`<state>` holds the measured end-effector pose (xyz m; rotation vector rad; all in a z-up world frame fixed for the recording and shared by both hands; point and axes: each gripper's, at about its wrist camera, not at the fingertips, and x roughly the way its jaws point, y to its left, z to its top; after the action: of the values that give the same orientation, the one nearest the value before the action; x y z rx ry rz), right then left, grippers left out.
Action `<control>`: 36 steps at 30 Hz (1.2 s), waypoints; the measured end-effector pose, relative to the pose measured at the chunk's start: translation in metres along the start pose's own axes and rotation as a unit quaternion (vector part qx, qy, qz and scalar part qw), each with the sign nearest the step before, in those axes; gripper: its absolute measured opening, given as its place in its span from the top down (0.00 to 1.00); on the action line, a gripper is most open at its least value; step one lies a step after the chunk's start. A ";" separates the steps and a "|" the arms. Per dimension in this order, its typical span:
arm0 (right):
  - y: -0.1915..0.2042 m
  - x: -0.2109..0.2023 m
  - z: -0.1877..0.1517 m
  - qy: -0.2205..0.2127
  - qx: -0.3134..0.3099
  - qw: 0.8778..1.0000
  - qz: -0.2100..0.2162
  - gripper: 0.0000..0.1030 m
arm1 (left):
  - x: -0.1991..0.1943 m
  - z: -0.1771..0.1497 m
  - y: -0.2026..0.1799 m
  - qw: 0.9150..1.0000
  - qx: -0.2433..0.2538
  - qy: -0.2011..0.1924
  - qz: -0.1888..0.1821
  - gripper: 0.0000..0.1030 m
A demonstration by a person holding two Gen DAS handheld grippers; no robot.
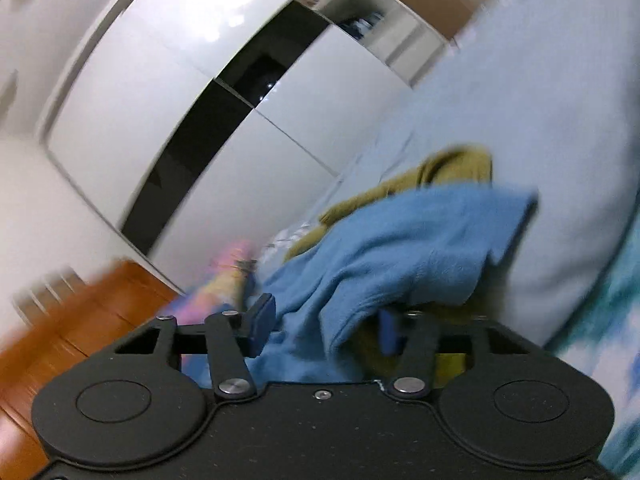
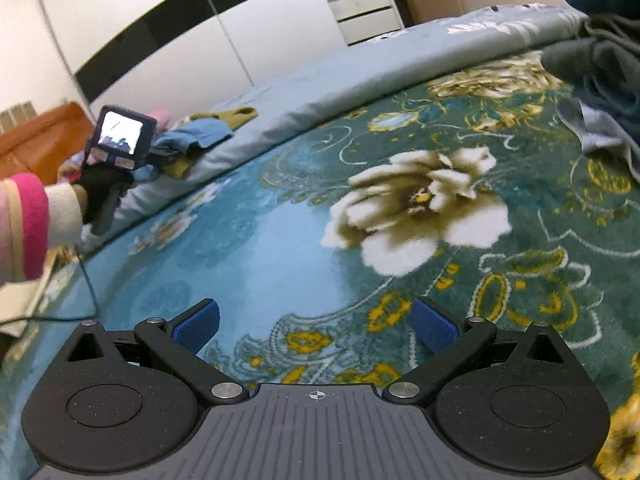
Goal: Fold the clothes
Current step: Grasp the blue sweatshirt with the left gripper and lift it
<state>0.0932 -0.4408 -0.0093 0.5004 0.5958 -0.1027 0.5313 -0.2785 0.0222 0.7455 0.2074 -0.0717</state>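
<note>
Ahead of the right gripper (image 2: 316, 326), whose fingers are standing wide apart, the floral blanket (image 2: 280, 248) is lying open and bare out to the pale quilt's (image 2: 328, 76) rolled edge, so there is room to pass there. A heap of dark grey clothes (image 2: 600, 60) is crowding the far right, and the gloved left hand (image 2: 100, 188) is blocking the far left. At the left gripper (image 1: 324, 328), blue cloth (image 1: 400, 248) and an olive garment (image 1: 420, 180) are filling the way forward.

My blue garment (image 1: 400, 248) lay rumpled over an olive one (image 1: 436, 172) on the pale quilt (both crumpled, neither folded). A grey and dark-teal heap of clothes (image 2: 600, 60) sat apart on the floral blanket.
</note>
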 end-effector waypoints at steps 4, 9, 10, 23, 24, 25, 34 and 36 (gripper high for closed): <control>-0.002 -0.006 -0.001 -0.001 0.005 1.000 0.000 0.00 | -0.003 0.009 0.030 0.993 -0.114 -0.003 -0.025 0.89; -0.004 -0.013 -0.001 -0.003 0.011 1.000 0.000 0.00 | -0.025 0.020 0.081 0.967 -0.242 -0.036 -0.067 0.99; -0.004 -0.014 -0.001 -0.004 0.013 1.000 0.000 0.00 | -0.027 0.024 0.092 0.962 -0.259 -0.039 -0.082 0.99; 0.012 -0.049 0.008 -0.035 0.008 0.999 0.001 0.00 | -0.154 0.017 0.231 0.917 -0.361 -0.106 -0.128 1.00; 0.015 -0.053 0.010 -0.040 0.009 0.999 0.004 0.00 | -0.176 0.013 0.241 0.911 -0.370 -0.116 -0.141 1.00; 0.020 -0.057 0.011 -0.045 0.009 0.999 0.007 0.00 | -0.199 0.008 0.251 0.905 -0.377 -0.125 -0.153 1.00; 0.118 -0.070 0.003 -0.036 -0.113 0.981 0.151 0.00 | -0.362 -0.037 0.293 0.889 -0.368 -0.154 -0.226 0.99; 0.148 -0.066 -0.005 -0.024 -0.142 0.973 0.183 0.00 | -0.390 -0.047 0.295 0.885 -0.372 -0.153 -0.235 0.99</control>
<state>0.0705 -0.3123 0.0868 0.3220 0.4523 0.3164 0.1833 -0.0336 0.2682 -0.1042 0.0940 -0.5406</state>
